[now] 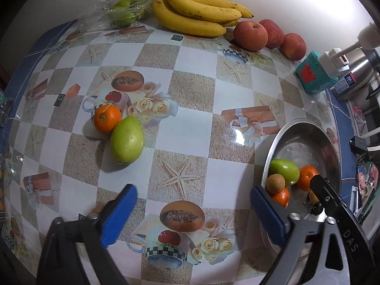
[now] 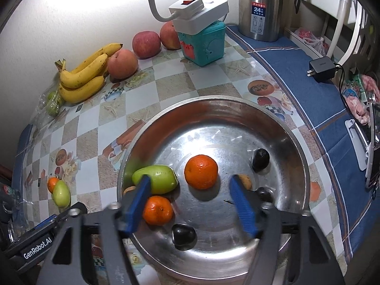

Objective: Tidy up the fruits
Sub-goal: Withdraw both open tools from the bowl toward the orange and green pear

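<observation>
Both tongs stand apart, gripping nothing: the right gripper hangs over the steel bowl, an orange at twelve o'clock beyond its pads. From the left gripper, a green fruit lies at eleven o'clock, bananas farthest.

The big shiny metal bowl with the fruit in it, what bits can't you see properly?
- Small brown fruit, right wrist view: half hidden behind a blue finger of the right gripper.
- Second brown fruit, same view: covered by the other finger.
- Shiny metal bowl, left wrist view: near side blocked by the grippers.
- Dark fruits: kind unclear.
</observation>
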Tool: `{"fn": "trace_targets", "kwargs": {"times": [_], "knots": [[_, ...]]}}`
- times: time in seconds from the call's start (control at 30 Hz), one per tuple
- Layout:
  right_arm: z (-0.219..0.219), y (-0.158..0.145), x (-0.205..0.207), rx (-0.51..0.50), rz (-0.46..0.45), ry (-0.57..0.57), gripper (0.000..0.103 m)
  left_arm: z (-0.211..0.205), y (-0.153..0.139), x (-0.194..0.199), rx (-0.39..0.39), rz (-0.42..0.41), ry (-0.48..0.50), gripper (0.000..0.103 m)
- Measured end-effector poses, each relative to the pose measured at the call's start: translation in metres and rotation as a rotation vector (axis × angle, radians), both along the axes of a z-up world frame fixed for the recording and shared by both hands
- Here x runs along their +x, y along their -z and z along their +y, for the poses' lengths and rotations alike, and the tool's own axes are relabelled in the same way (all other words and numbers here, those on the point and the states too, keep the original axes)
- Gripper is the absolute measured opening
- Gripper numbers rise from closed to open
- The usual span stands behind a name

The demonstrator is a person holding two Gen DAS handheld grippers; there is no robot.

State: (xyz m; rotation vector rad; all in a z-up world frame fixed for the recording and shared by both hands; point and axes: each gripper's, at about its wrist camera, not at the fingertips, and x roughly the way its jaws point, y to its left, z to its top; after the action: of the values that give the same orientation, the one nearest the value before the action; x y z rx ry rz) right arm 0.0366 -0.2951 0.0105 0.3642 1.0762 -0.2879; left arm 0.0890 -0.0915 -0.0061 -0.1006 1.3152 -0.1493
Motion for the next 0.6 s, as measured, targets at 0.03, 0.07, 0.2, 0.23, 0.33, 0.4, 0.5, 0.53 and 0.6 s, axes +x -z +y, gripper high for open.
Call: {"fn": "trace_targets", "kwargs": {"times": [0.03, 0.07, 0.2, 0.23, 0.33, 0.4, 0.5, 0.53, 0.6], "knots": [[0.0002, 0.0001, 0.0001, 0.001, 0.0, -0.002, 0.082, -0.0004, 0.0003, 0.0002, 0.002, -0.001, 0.0, 0.102], [0.0004, 0.0004, 0.0002, 0.002, 0.0, -0.004, 0.082, -0.0002, 0.0005, 0.0, 0.003, -0.002, 0.0, 0.103], [0.0024, 0.0022, 0.0012, -0.01, 0.007, -0.013, 0.088, 0.0012, 0.0035, 0.0006, 0.011, 0.007, -0.009, 0.103], [0.0027, 0.0025, 0.0013, -0.011, 0.008, -0.015, 0.088, 0.0017, 0.0042, 0.0007, 0.012, 0.008, -0.012, 0.103], [0.0034, 0.0027, 0.0014, -0.01, 0.005, -0.023, 0.089, 0.0026, 0.0035, 0.0005, 0.024, -0.004, -0.014, 0.103], [0.0038, 0.0021, 0.0012, -0.026, 0.006, -0.021, 0.095, 0.0033, 0.0019, 0.0006, 0.031, -0.015, -0.014, 0.103], [0.0005, 0.0029, 0.0003, -0.042, 0.017, -0.007, 0.102, 0.0056, 0.0011, 0.0018, 0.014, -0.012, -0.018, 0.103], [-0.0007, 0.0032, -0.0001, -0.031, 0.015, -0.003, 0.102, 0.006, 0.001, 0.0018, 0.014, -0.011, -0.019, 0.103], [-0.0007, 0.0033, -0.0004, -0.022, 0.013, 0.0, 0.102, 0.0063, 0.0003, 0.0016, 0.014, -0.013, -0.017, 0.103]]}}
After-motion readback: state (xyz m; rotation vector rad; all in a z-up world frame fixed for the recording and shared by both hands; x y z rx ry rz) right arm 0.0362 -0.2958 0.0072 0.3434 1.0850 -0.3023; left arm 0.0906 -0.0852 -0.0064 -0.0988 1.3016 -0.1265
